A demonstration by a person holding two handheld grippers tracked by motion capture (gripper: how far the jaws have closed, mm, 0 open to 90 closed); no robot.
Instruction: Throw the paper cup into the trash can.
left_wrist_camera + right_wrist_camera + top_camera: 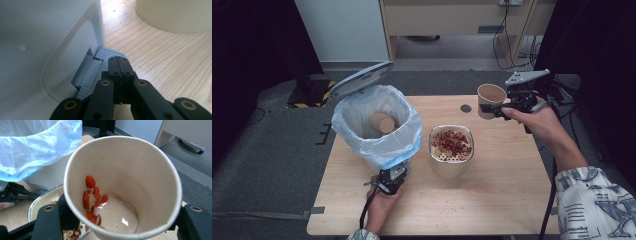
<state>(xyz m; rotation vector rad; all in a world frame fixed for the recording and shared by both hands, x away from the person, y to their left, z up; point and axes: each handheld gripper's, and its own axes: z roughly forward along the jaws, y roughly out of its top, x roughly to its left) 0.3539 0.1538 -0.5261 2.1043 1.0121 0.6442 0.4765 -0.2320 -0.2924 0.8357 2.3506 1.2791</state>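
Note:
A white pedal bin lined with a pale blue bag stands at the table's left with its lid tipped up; a brown paper cup lies inside. My left gripper is shut, its closed tips resting on the bin's grey ribbed pedal. My right gripper is shut on a second paper cup, held in the air over the table's far right. A few red slices cling to that cup's wet inside.
A cream strainer bowl holding red and pale slices stands mid-table, just right of the bin. A round cable hole lies near the far edge. Bare wood spreads front right.

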